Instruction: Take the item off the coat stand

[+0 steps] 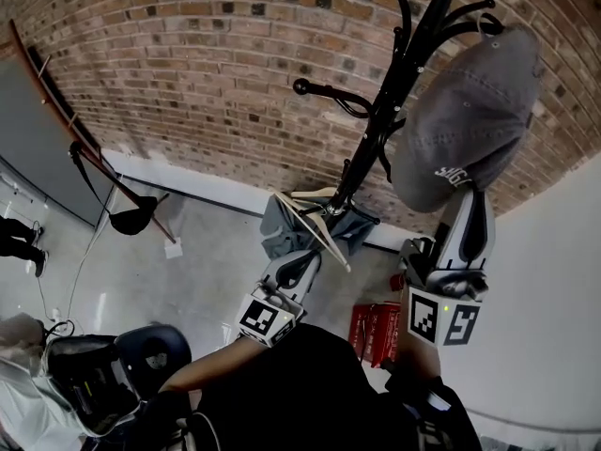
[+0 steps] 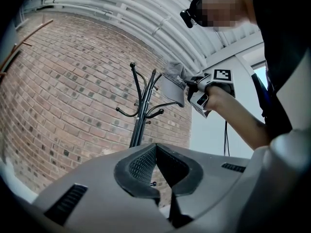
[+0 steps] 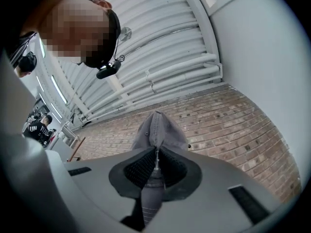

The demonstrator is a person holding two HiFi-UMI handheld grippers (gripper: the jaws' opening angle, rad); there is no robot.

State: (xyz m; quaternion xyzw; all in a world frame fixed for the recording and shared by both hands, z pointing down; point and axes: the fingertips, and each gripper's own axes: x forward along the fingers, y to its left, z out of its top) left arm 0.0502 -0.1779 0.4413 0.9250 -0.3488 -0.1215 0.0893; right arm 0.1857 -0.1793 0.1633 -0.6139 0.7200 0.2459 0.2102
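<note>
Up on the right, R claw (image 1: 468, 200) is pinched on the gray cap (image 1: 470, 101). Cap's not yet off the coat stand (image 1: 391, 101). L claw (image 1: 305, 257) is closed, w/ nothing in it.

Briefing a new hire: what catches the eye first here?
A grey cap at the top hooks of the black coat stand, upper right in the head view, with the right gripper shut on it. The left gripper sits lower, shut and empty, before a brick wall.
</note>
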